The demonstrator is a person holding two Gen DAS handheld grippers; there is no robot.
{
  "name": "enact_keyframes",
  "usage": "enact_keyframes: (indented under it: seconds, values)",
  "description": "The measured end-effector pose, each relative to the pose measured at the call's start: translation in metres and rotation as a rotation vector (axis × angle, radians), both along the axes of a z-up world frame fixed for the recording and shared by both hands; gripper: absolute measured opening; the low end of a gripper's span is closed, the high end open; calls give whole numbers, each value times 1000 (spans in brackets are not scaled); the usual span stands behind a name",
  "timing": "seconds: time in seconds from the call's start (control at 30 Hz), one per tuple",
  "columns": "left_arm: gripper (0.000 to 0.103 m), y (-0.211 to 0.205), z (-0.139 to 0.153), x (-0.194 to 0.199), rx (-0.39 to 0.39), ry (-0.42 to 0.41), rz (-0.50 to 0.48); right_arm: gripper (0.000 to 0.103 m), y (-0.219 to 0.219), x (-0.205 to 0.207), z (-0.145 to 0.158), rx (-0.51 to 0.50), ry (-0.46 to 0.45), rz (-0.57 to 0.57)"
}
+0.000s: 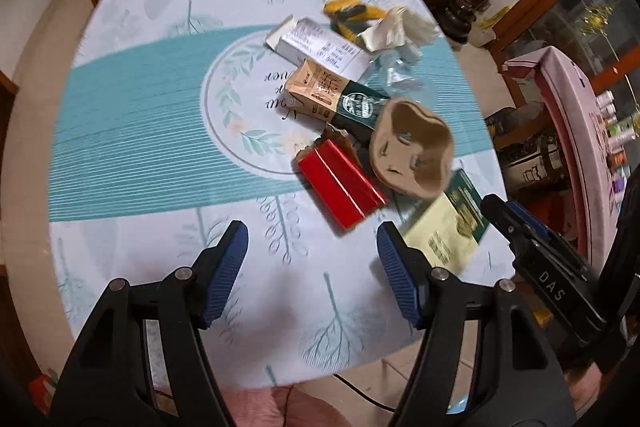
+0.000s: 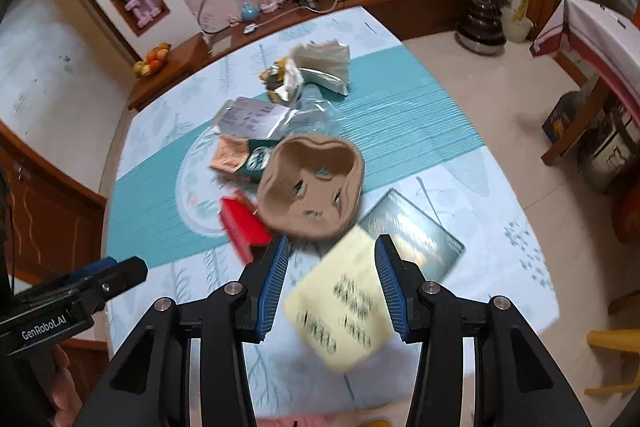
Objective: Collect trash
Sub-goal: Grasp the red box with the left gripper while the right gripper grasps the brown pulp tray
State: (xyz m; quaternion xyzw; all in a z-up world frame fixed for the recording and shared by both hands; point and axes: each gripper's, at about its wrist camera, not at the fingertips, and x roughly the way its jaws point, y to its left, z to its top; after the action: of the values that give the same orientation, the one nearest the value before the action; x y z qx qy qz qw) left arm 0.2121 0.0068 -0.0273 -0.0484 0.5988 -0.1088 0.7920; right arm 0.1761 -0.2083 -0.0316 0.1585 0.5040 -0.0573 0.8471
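The left gripper [image 1: 312,267] hangs low over the near edge of the table [image 1: 140,131], its jaws spread wide with nothing but bare cloth between them. Just ahead of them and a little right lies the red box [image 1: 340,183], and past it the brown pulp cup tray [image 1: 412,147], leaning on a brown-and-green carton [image 1: 340,99]; a white box [image 1: 320,47] and crumpled wrappers [image 1: 400,27] sit further off.

The right gripper [image 2: 331,281] is also open, jaws set moderately apart, with the pale yellow flat packet [image 2: 340,303] lying below and between them. It looks the likely pick.

Flat as it lies, I'd tip the jaws down and catch one edge rather than press from above. Both tools point forward and downward toward the heap, side by side, the right one nearer the trash.
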Motion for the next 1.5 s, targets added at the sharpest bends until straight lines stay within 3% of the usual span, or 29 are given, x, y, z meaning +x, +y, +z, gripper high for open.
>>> enact_keyframes:
  seconds: [0.2,0.4,0.47,0.53,0.63,1.07,1.3,1.5]
  values:
    - [64,-14,-41,42,-14,95,14,45,-17,52,-45,21,59,-43]
    - [64,-20,-63,55,-21,153,11,45,-22,91,-76,39,82,-47]
    - [64,-22,-68,58,-22,166,12,40,-20,97,-82,47,90,-37]
    - [64,-23,-72,60,-18,173,10,25,-15,104,-89,39,96,-17]
    - [64,-25,-78,61,-8,183,6,20,-8,107,-99,39,107,10]
    - [64,-29,-97,65,3,212,14,16,-7,80,-81,-22,38,-29]
    - [64,-48,-92,64,-34,213,3,14,-22,68,-67,-42,7,-73]
    - [64,-62,-92,70,-21,222,25,14,-33,61,-57,-67,-15,-106]
